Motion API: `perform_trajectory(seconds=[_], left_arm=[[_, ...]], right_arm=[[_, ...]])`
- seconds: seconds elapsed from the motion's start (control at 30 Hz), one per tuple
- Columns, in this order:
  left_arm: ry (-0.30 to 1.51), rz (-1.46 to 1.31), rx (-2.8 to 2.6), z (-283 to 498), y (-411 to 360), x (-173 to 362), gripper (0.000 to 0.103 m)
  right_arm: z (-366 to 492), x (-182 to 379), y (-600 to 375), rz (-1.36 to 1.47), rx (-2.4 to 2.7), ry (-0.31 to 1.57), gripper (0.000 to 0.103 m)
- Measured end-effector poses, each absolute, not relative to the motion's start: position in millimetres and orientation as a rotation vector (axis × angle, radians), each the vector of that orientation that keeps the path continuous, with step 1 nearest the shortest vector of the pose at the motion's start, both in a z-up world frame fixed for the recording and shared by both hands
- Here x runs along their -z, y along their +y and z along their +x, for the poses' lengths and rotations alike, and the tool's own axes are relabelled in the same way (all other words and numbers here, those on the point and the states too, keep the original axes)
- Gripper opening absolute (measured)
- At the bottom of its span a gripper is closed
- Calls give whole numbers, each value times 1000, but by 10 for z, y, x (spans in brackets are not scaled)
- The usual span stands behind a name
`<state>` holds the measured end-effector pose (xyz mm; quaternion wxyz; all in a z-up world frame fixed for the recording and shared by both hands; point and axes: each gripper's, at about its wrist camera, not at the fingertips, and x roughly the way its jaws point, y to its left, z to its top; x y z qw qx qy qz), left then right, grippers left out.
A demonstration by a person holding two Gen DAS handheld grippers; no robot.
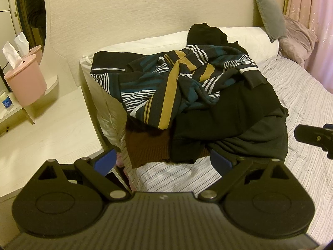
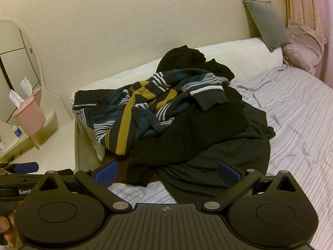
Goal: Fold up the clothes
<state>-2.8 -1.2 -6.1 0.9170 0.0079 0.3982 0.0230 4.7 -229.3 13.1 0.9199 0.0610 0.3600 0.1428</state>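
Nothing was folded yet, far as I could tell; my left gripper [image 1: 162, 162] hung spread wide and empty near the brown garment [image 1: 145, 148]; the striped sweater [image 1: 166, 83] sat crumpled on the black clothes [image 2: 208, 129], all heaped on the bed [image 2: 291, 125]; my right gripper [image 2: 166, 176] gaped empty too.

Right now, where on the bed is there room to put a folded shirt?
The striped sheet is bare to the right of the clothes pile, up to the pink pillow. A smaller bare strip lies in front of the pile, by the open right gripper. The pile crowds the bed's left edge, by the white dresser top.
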Motion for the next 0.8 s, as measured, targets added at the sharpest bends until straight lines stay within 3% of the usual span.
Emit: perform_trajectory(seconds=[0.8], left_arm=[[825,-12,-116,-201,-336,65,95]], right_arm=[[70,-111,-2597,114,-374,745,103]])
